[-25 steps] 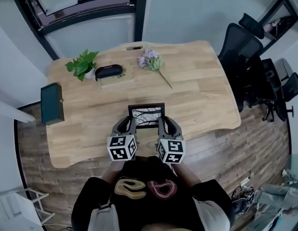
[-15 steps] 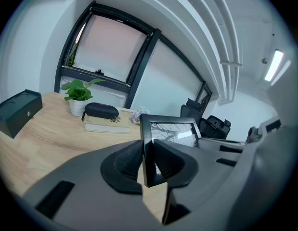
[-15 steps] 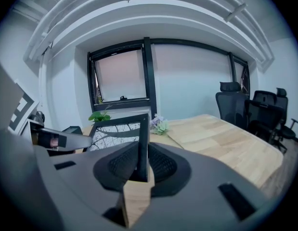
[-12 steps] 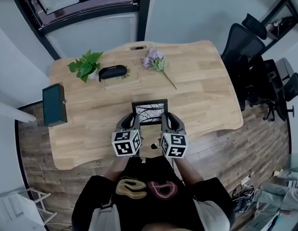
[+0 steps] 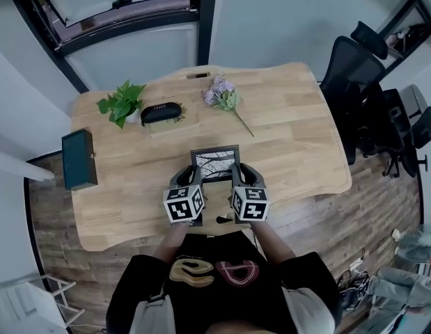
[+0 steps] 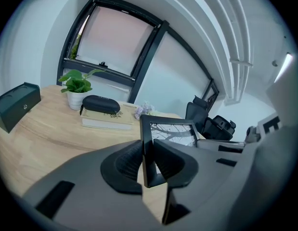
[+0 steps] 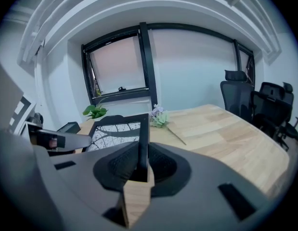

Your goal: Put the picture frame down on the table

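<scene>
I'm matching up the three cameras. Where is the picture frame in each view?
Head view: frame at centre.
Left gripper view: frame centre-right, left edge clamped between the fingers.
Right gripper view: frame centre-left, right edge between the fingers.
Shared landmark: flowers beyond the frame.

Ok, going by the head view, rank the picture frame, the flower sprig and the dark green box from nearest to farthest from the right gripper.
1. The picture frame, clamped in the right gripper's jaws.
2. The flower sprig, ahead, past the frame.
3. The dark green box, far off to the left.
</scene>
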Demonstrator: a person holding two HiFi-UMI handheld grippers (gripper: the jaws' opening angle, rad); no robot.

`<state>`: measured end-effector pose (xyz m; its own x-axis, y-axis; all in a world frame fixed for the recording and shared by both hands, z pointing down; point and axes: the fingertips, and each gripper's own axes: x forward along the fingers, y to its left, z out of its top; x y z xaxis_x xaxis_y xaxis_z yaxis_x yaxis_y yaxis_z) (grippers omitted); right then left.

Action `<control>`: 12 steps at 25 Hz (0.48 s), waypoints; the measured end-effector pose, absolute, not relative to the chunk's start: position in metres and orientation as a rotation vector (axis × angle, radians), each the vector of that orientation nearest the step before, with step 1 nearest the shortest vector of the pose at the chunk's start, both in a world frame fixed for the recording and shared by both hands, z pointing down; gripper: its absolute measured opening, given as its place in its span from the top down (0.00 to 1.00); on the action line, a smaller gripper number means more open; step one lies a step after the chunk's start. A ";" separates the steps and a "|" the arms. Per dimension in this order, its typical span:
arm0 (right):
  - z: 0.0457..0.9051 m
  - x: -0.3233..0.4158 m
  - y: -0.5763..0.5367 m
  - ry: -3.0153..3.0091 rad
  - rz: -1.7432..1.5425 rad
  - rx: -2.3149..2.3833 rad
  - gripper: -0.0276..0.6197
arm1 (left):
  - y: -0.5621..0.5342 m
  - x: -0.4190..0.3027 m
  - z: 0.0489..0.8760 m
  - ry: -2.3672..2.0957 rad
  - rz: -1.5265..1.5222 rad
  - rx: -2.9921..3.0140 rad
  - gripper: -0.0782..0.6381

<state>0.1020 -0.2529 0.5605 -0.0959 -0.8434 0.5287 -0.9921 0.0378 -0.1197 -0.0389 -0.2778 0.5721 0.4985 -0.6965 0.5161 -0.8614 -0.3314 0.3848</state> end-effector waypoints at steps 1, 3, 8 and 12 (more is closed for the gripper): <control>0.563 0.102 -0.255 -2.003 0.667 1.857 0.84 | -0.280 -0.038 0.576 -1.274 0.349 2.110 0.78; 0.568 0.103 -0.262 -1.999 0.665 1.843 0.84 | -0.285 -0.037 0.581 -1.279 0.359 2.093 0.78; 0.577 0.108 -0.276 -1.987 0.680 1.821 0.84 | -0.300 -0.032 0.590 -1.287 0.380 2.071 0.78; 0.587 0.115 -0.287 -1.970 0.699 1.805 0.84 | -0.310 -0.026 0.601 -1.288 0.406 2.051 0.78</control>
<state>0.1145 -0.2870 0.5867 -0.1052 -0.8054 0.5834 -0.9930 0.0531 -0.1058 -0.0258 -0.3095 0.6011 0.4635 -0.6722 0.5774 -0.8818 -0.2859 0.3750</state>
